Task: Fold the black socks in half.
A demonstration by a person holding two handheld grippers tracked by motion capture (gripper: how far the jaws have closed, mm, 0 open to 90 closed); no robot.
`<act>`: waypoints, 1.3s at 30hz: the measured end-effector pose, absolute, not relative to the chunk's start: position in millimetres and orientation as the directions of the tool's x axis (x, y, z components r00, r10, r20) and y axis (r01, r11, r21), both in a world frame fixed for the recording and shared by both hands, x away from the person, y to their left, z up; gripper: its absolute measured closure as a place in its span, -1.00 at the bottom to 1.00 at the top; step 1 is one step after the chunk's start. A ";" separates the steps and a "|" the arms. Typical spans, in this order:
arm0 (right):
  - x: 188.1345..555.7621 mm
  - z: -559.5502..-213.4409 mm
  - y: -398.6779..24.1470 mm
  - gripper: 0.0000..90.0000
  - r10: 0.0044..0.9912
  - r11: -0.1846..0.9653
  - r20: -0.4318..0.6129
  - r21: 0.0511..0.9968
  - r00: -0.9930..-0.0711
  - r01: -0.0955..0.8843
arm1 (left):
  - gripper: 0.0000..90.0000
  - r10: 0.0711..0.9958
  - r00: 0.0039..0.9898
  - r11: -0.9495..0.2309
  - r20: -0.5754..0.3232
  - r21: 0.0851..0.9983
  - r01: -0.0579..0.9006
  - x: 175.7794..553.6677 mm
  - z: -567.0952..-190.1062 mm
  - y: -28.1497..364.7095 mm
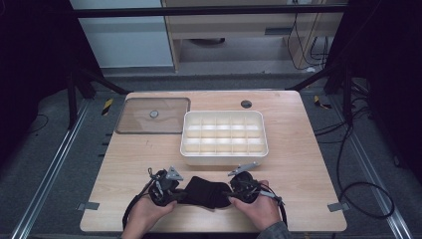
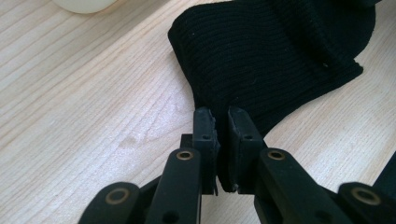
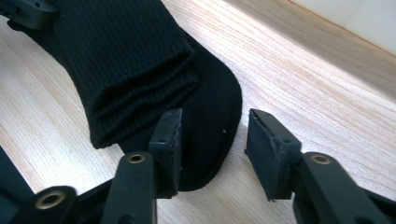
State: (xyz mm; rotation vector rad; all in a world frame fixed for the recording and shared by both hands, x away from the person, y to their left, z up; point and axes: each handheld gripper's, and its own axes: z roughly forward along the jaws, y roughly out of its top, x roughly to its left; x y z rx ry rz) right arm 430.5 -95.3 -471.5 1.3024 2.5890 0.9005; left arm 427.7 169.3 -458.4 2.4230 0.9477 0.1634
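My left hand comes in over the near edge of the worktop, wrist low, knuckles turned inward, with the left gripper lying almost level and pointing to the right. Its jaws are pressed together on a thin fold at the edge of the black sock; in the left gripper view the cloth runs straight into the narrow slot between the pads and fans out beyond them, ribbed and doubled over.

The sock lies flat on the wood close to the near edge, about midway along it, between my two grippers and well short of the white divided tray that sits further back at the middle of the worktop. A clear brown lid rests in the far left corner, just beside the tray.

My right hand mirrors the left: it enters at the near edge, wrist low, the right gripper laid nearly level and pointing left. Its jaws stand spread, the pads off the cloth. In the right gripper view the rounded end of the sock reaches in between them, the left jaw close against its fabric and the right jaw over bare wood.
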 end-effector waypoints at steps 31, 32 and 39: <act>430.2 -468.7 -85.1 0.86 0.720 0.494 0.183 0.544 -0.670 0.679 | 0.84 0.640 0.767 -0.637 -0.031 0.538 0.553 426.5 -434.2 166.5; 430.3 -468.0 -84.5 0.86 0.721 0.493 0.184 0.541 -0.668 0.681 | 0.84 0.640 0.768 -0.637 -0.030 0.538 0.552 426.5 -433.5 166.5; 430.5 -466.9 -81.1 0.86 0.710 0.501 0.179 0.550 -0.681 0.668 | 0.84 0.631 0.776 -0.644 -0.021 0.543 0.539 426.0 -428.1 164.7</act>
